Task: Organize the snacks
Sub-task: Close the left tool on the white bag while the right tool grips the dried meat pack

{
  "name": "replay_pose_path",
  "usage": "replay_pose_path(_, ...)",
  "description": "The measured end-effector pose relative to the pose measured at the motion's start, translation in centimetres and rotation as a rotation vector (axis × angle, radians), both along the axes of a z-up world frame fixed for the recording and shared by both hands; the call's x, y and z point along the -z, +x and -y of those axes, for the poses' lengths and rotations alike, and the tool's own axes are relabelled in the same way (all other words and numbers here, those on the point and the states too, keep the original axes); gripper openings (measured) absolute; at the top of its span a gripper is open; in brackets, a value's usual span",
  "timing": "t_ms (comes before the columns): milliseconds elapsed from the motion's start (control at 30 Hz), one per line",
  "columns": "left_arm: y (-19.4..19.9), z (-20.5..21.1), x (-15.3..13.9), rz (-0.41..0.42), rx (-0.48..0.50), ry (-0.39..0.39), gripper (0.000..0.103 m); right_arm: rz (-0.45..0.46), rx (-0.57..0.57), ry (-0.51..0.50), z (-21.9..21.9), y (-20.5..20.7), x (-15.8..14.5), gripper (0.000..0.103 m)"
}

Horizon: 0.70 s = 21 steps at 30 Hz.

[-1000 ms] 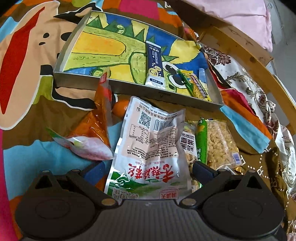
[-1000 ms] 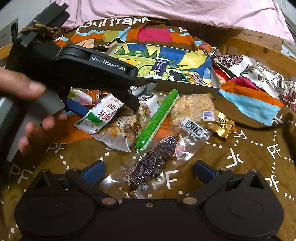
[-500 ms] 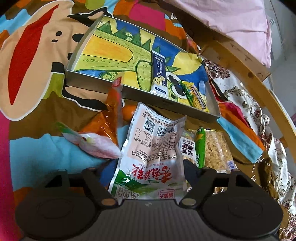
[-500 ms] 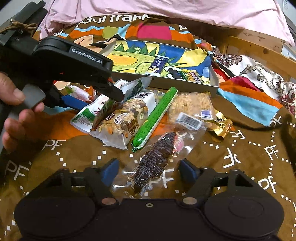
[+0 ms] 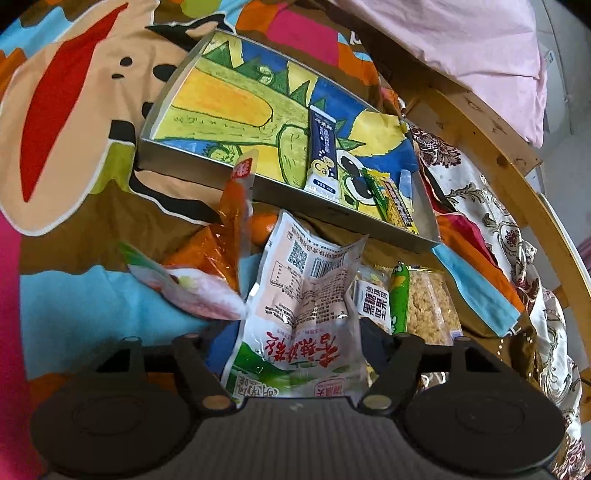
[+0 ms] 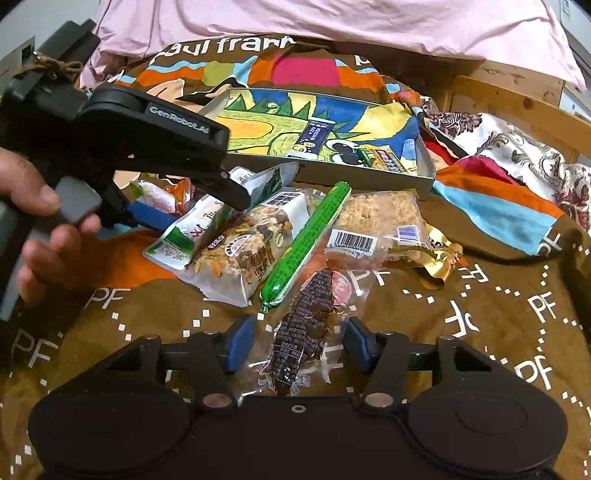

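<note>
left gripper (image 5: 295, 332): mine, jaws opening a little, both sides pressed against the white-green pouch (image 5: 299, 317), which is pinched and crumpled between them
right gripper (image 6: 299, 343): mine, jaws closing, blue pads either side of the dark snack pack (image 6: 303, 332) in clear wrap; can't tell if the pads touch yet
writing: "GenRobot.AI" on left gripper body in right view; "PF" and part of "paul frank" on the bedspread (image 6: 480, 350); red Chinese characters, QR code and barcode on the pouch; "Ca" on the navy stick (image 5: 323, 155); barcode on dark snack pack
tray (image 5: 162, 110): shallow grey box with dinosaur drawing inside, holds the navy stick and a yellow-green bar (image 5: 391, 199) at its right end; left part bare
loose snacks: green sausage stick (image 6: 306, 243), nut bar (image 6: 240, 254), puffed rice pack (image 6: 380, 214), gold wrapper (image 6: 439, 254), all near the tray's front wall
left view only: orange pack (image 5: 229, 229) and pink-white pack (image 5: 192, 288), left of the pouch
right view only: my hand (image 6: 40, 229) on the left gripper's handle
edges: wooden bed frame (image 5: 509, 177) curves along the right; pink pillow (image 6: 332, 22) behind the tray
</note>
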<state>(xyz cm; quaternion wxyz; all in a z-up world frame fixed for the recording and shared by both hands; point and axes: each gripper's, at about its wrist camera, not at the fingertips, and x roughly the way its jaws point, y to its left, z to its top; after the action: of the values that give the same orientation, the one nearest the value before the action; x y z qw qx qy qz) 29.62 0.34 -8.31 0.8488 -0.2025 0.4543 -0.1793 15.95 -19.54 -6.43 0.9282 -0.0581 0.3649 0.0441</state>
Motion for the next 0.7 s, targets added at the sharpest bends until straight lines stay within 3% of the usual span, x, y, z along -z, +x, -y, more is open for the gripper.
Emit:
replay_pose_path(133,0.5,0.9,0.4,-0.009,-0.005,0.013,0.084,-0.003,-0.003,-0.008,-0.2,0.0,0.1,0.068)
replay_pose_path(233,0.5,0.9,0.5,-0.004,-0.017,0.011,0.084,0.0,-0.005,-0.02,-0.3,-0.1,0.1,0.062)
replay_pose_path(300,0.3,0.7,0.3,0.001,-0.018,0.008,0.078,0.003,-0.008,-0.027,-0.4,-0.2,0.0,0.055)
replay_pose_path(467,-0.2,-0.4,-0.3,0.005,-0.02,-0.02,0.064,0.0,-0.008,-0.015,-0.2,-0.2,-0.1,0.052)
replay_pose_path(700,-0.7,-1.5,-0.5,-0.013,-0.03,-0.054,0.059,-0.001,-0.002,0.014,0.1,-0.1,-0.3,0.052)
